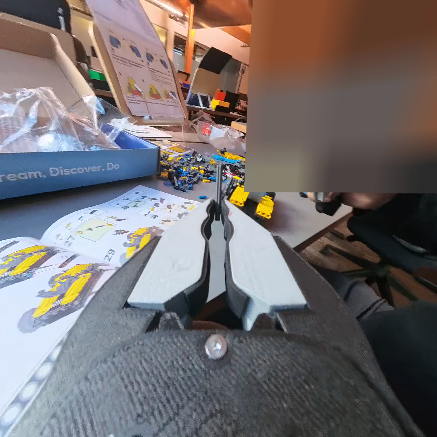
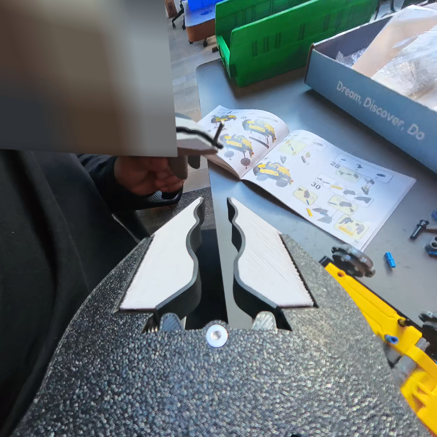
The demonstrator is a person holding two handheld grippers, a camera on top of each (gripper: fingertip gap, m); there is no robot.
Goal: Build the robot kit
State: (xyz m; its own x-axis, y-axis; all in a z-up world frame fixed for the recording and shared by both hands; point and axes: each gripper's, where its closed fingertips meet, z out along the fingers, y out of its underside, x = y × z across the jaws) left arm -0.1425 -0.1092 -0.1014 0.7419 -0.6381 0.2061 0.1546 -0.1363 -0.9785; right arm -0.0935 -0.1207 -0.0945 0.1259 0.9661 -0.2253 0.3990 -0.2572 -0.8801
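The left gripper [image 1: 218,209] is clamped at its tips on a thin black plastic axle rod [image 1: 219,186], which stands upright above the grey desk [image 1: 35,212]. Below and to its left lies an open instruction booklet [image 1: 99,227] with yellow vehicle drawings. Beyond the rod is a scattered pile of small blue, yellow and grey building pieces [image 1: 189,170], beside a long blue cardboard box [image 1: 78,168] holding clear plastic bags [image 1: 42,118].

The right gripper [image 2: 215,201] has its fingers apart and empty, hovering over the desk edge. A partly built yellow model [image 2: 378,326] with a dark gear lies just to its right. Green plastic bins [image 2: 272,42] stand farther back.
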